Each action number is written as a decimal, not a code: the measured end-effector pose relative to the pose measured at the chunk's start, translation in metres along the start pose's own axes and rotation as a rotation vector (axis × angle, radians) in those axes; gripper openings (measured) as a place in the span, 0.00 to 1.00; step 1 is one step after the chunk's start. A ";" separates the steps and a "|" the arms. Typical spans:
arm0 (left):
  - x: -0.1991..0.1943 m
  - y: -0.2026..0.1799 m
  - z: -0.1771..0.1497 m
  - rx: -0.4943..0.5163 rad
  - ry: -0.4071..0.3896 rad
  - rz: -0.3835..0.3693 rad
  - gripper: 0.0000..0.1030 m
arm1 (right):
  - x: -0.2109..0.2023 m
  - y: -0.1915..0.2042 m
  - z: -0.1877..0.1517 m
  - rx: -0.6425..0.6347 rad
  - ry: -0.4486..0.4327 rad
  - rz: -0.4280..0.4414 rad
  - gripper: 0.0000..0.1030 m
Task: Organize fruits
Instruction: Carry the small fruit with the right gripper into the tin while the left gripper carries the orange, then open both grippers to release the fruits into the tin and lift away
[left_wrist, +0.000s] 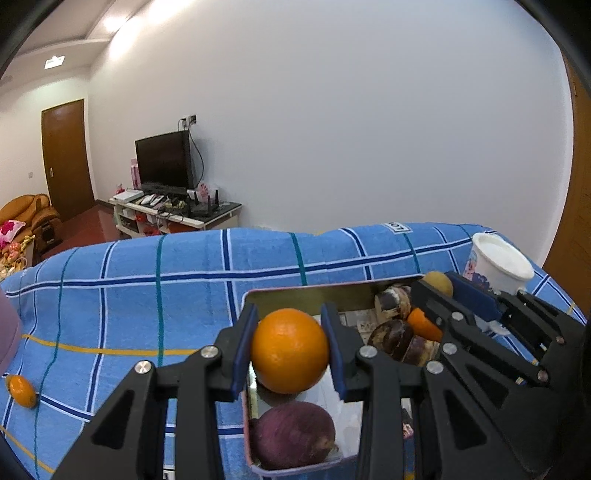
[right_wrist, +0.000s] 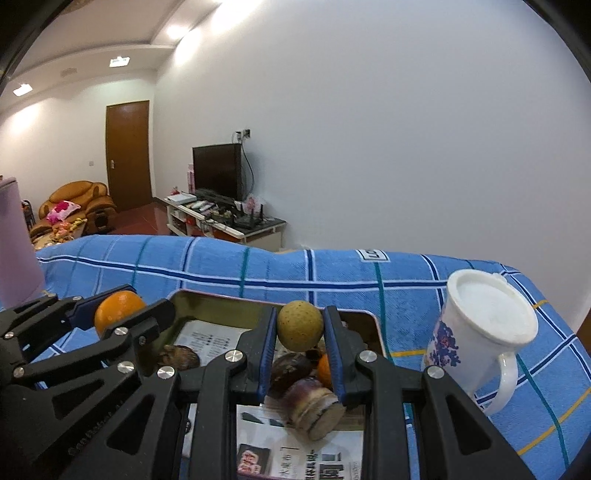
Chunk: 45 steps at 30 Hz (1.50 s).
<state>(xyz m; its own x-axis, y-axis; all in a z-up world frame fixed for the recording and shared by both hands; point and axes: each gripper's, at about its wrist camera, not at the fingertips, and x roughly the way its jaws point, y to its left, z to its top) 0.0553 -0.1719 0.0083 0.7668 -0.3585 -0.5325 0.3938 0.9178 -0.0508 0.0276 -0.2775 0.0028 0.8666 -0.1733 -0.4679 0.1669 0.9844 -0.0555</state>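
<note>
**Both claws loaded above the tin**

A small orange (left_wrist: 21, 390) lies loose on the blue checked cloth (left_wrist: 147, 295), well left of everything. The left claw (left_wrist: 290, 350) is clamped on a large orange (left_wrist: 290, 350), held over the near left end of the metal tin (left_wrist: 255, 295). The right claw (right_wrist: 300, 332) grips a yellow-green fruit (right_wrist: 300, 325) above the tin's far right corner, near the white mug (right_wrist: 480, 332). Either release would likely fall inside the tin.

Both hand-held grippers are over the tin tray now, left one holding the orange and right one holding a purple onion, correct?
Not quite. The right hand-held gripper holds a yellow-green round fruit, as the right wrist view shows. The purple onion lies in the tin tray. The left hand-held gripper does hold the orange over the tray.
</note>
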 end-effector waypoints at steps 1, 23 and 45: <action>0.002 0.000 0.000 0.001 0.004 0.003 0.36 | 0.003 -0.002 -0.001 0.004 0.012 -0.007 0.27; 0.031 -0.003 -0.006 0.009 0.074 0.073 0.36 | 0.038 -0.008 -0.004 0.021 0.144 0.006 0.27; 0.010 0.007 -0.007 -0.027 -0.030 0.156 0.77 | 0.027 -0.021 -0.007 0.135 0.077 0.055 0.48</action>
<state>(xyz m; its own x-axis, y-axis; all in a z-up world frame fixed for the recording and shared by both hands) 0.0620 -0.1679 -0.0032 0.8324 -0.2157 -0.5104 0.2552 0.9669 0.0076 0.0443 -0.3025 -0.0143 0.8383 -0.1111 -0.5338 0.1863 0.9785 0.0890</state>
